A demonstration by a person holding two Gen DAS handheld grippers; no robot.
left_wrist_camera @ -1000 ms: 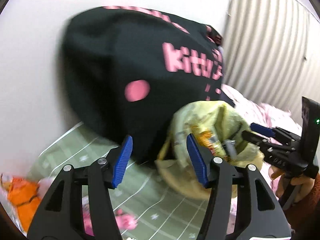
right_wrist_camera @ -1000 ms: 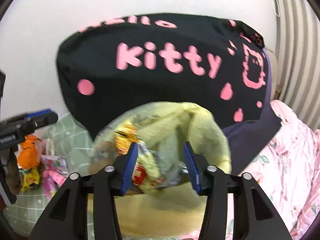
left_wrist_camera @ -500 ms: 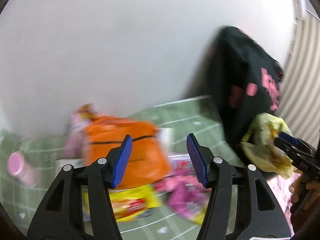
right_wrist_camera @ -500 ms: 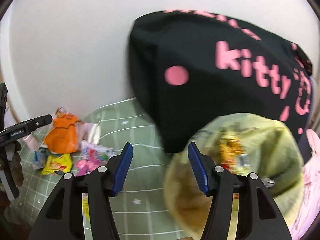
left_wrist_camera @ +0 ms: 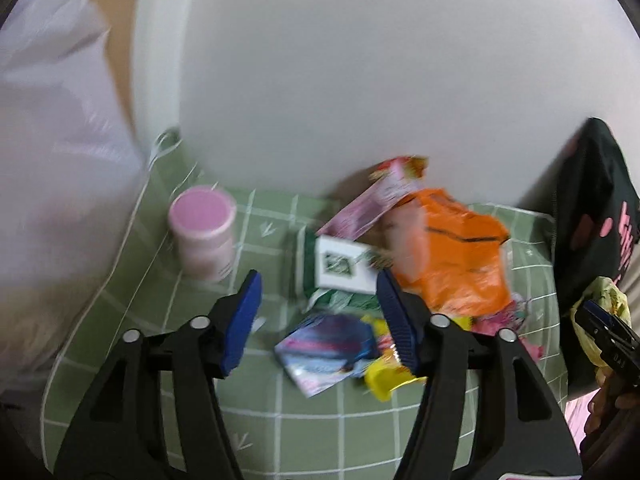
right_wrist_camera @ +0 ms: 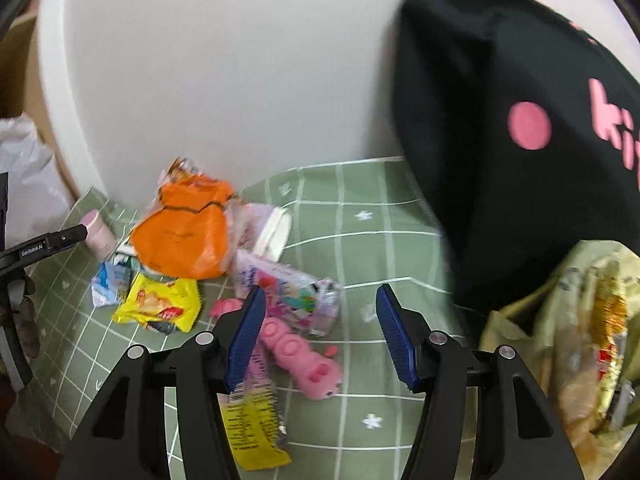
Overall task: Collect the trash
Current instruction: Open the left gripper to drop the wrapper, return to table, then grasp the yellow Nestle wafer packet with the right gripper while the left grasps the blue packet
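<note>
Moved: both cameras have swung off the yellow bag (right_wrist_camera: 568, 336) and black pillow (right_wrist_camera: 520, 120) to the wrapper pile on the green checked sheet (right_wrist_camera: 360, 240).
Left gripper (left_wrist_camera: 318, 320): jaws have just been opening, nothing between them; blue packet (left_wrist_camera: 328, 340) lies below the gap.
Right gripper (right_wrist_camera: 320, 332): jaws apart, empty; pink toy (right_wrist_camera: 296, 352) at 7 o'clock of the gap.
Trash: orange wrapper (left_wrist_camera: 452, 256) at 1 o'clock of the left gripper, pink jar (left_wrist_camera: 202, 236) at 11.
Risk: overlapping wrappers; a shallow pinch could slip or drag neighbours.

Orange wrapper (right_wrist_camera: 182, 240), green-checked cloth (right_wrist_camera: 360, 232)
</note>
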